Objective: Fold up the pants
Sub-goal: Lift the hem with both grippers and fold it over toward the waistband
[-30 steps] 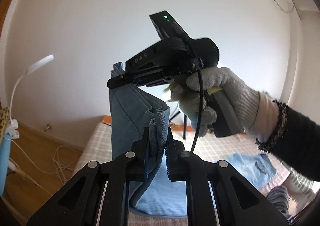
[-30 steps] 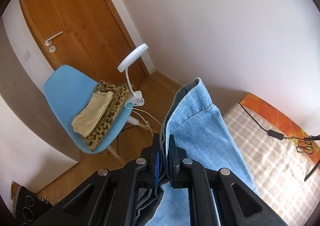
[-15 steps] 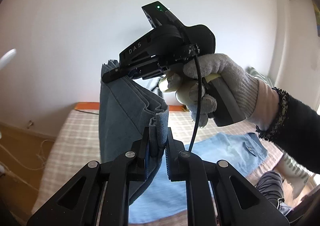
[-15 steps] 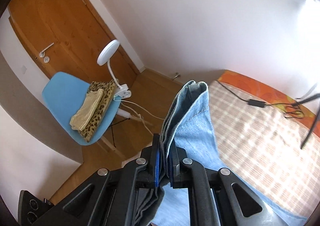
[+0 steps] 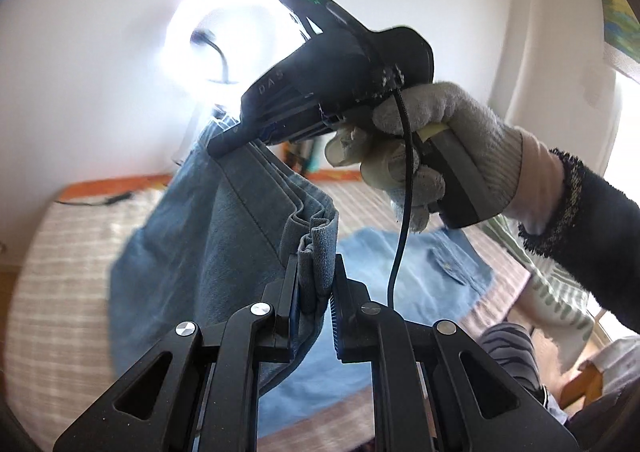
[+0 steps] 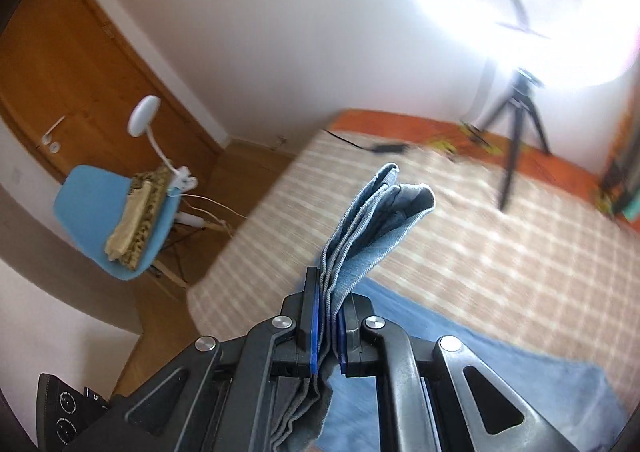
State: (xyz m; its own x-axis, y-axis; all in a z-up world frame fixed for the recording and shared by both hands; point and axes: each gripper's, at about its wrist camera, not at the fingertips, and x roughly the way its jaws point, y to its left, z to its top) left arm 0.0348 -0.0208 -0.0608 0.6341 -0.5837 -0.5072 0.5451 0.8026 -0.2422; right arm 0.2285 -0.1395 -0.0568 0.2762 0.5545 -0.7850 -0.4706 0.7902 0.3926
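The blue denim pants [image 5: 208,244] hang doubled above the bed, held up at one edge by both grippers. My left gripper [image 5: 316,276] is shut on a bunched corner of the pants. In the left wrist view the right gripper [image 5: 224,143], held by a gloved hand [image 5: 420,147], pinches the far end of the same edge. In the right wrist view my right gripper [image 6: 328,316] is shut on several stacked layers of the pants [image 6: 376,219]. The lower part of the pants [image 6: 460,384] lies on the bed.
The bed has a checked beige cover [image 6: 460,236] with an orange edge. A tripod [image 6: 516,119] with a bright ring light and a cable stand at its far side. A blue chair [image 6: 100,219] with folded cloths and a white clip lamp [image 6: 146,119] stand by the wooden door.
Both grippers have swung round with the pants, from the door and chair side toward the bed and ring light. Both keep their grip on the edge.
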